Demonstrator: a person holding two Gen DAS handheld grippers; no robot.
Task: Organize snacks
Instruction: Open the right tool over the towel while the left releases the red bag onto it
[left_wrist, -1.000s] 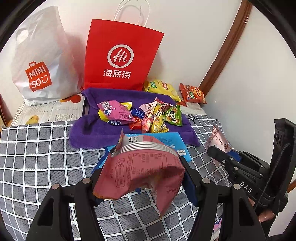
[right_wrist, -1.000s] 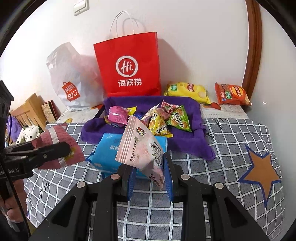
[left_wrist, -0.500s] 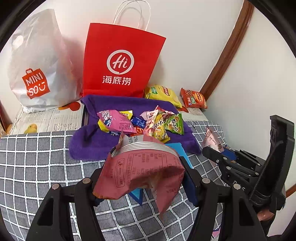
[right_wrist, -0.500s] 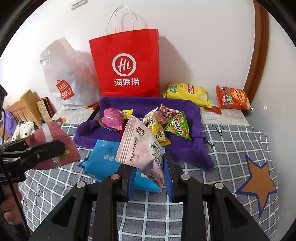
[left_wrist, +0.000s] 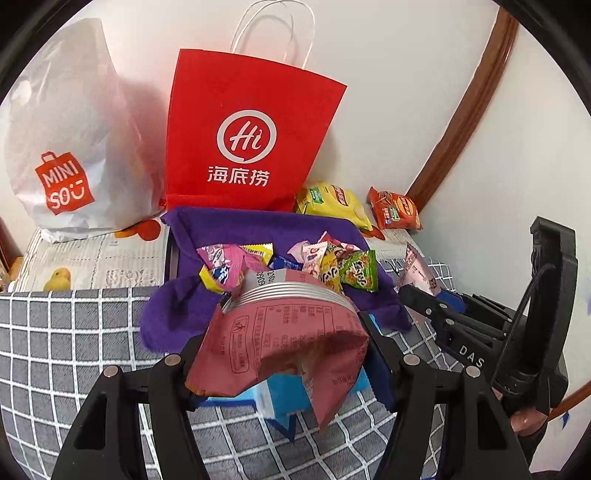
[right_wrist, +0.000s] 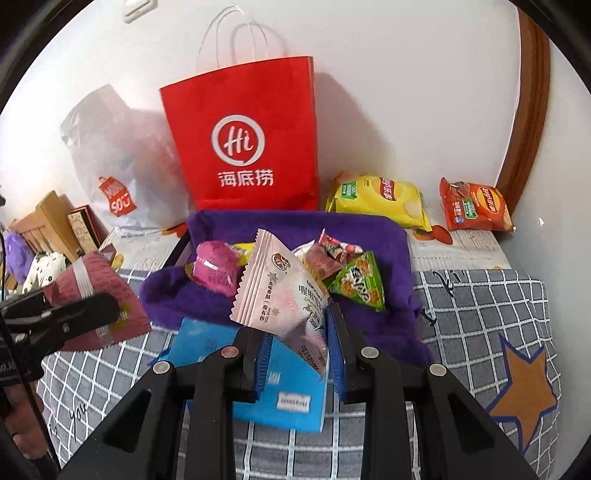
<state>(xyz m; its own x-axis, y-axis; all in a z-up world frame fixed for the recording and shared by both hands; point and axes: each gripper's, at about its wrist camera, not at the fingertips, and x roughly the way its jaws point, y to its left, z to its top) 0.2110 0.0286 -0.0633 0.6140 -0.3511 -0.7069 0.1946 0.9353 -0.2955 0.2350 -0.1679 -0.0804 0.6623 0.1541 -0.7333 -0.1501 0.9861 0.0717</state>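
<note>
The left hand-held gripper (left_wrist: 284, 354) is clamped on a dark pink snack packet (left_wrist: 284, 332), and the right hand-held gripper (right_wrist: 297, 354) is clamped on a pale pink snack packet (right_wrist: 284, 291), both above a blue pack (right_wrist: 255, 373) on the checked cloth (right_wrist: 480, 306). At 12 o'clock, small snacks lie heaped on a purple towel (right_wrist: 388, 236) before a red "Hi" paper bag (right_wrist: 243, 140); a white "MINISO" bag (left_wrist: 70, 147) stands at 10 o'clock. Open cloth with a star print (right_wrist: 524, 387) lies at 3 o'clock.

- A plain white wall (right_wrist: 406, 92) rises behind a surface spread with a grey cloth with a white grid (right_wrist: 480, 295).
- Dark brown wooden trim (right_wrist: 528, 110) runs up the wall at right.
- A pale wooden piece of furniture (right_wrist: 40, 225) stands at far left.
</note>
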